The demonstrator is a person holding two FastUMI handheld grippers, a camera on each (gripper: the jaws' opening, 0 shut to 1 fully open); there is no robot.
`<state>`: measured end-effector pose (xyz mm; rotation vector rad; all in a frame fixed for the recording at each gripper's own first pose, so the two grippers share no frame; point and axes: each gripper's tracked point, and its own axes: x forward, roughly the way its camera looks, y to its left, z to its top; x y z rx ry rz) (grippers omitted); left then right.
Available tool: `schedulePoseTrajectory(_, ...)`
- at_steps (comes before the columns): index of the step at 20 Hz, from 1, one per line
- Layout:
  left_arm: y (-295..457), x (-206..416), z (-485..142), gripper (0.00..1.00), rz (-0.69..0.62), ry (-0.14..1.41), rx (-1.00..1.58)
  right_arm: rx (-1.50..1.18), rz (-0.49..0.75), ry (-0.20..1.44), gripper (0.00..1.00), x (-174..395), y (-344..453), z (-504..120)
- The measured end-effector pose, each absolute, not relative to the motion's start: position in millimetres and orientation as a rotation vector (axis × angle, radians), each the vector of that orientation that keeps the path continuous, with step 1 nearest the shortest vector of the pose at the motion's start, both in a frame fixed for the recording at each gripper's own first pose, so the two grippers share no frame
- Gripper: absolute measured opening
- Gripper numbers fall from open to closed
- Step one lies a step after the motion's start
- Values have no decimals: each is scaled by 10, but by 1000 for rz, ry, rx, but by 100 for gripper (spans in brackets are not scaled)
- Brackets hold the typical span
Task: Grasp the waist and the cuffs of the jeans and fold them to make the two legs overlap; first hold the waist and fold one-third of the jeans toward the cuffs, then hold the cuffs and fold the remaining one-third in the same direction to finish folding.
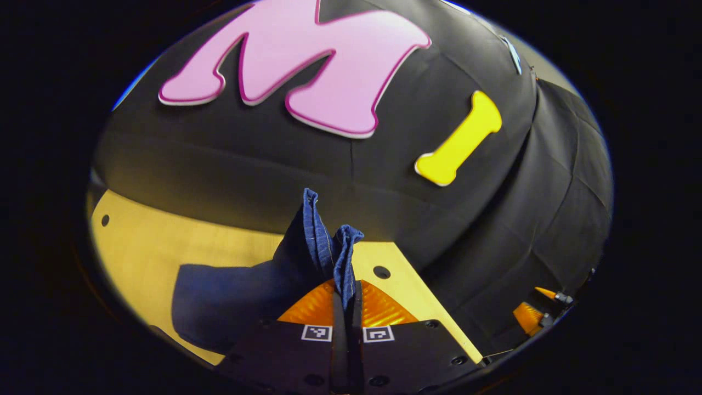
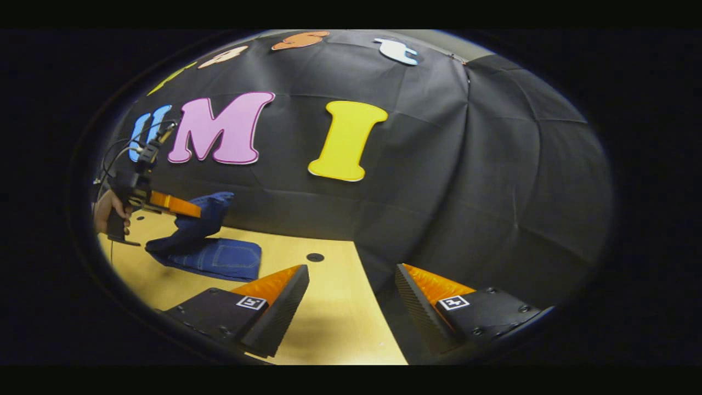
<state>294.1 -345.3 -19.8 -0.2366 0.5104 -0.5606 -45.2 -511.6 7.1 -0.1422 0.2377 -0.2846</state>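
Matt woven denim jeans with pale stitching; smooth, pale wooden table; matt, creased black cloth wall.

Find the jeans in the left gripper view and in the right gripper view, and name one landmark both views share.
Left gripper view: the jeans lie low and left of centre on the table, one bunched edge pinched in the left tool.
Right gripper view: the jeans sit at far left, lifted at one end by the left tool; the right tool stands open.
Shared landmark: the round hole in the wooden table.
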Motion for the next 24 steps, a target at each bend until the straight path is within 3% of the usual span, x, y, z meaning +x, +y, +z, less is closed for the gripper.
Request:
schedulePoseTrajectory(3, -3578, 2957, -410, 8, -531, 529, -176, -167, -327, 234, 97, -692, -5269, 115)
schedulePoseTrajectory(5, -3706, 2957, -422, 17, -543, 503, -170, -175, -340, 235, 97, -824, -5290, 148)
schedulePoseTrajectory(6, -3736, 2935, -356, 27, -546, 485, -175, -177, -345, 232, 97, -885, -5291, 172)
schedulePoseTrajectory(8, -3713, 2853, -237, 64, -542, 451, -168, -178, -353, 223, 97, -1031, -5285, 234)
schedulePoseTrajectory(9, -3662, 2820, -163, 76, -532, 429, -158, -179, -358, 215, 97, -1100, -5273, 295)
schedulePoseTrajectory(10, -3573, 2784, -80, 80, -514, 394, -144, -179, -361, 204, 97, -1177, -5251, 361)
schedulePoseTrajectory(11, -3441, 2717, 65, 94, -492, 356, -137, -180, -364, 191, 97, -1257, -5217, 423)
schedulePoseTrajectory(16, -2508, 2147, 929, 97, -384, 154, -95, -206, -361, 107, 97, -1643, -4897, 908)
schedulePoseTrajectory(24, -1014, 481, 2018, 96, -277, -84, -47, -143, -282, -33, 95, -2177, -3679, 1702)
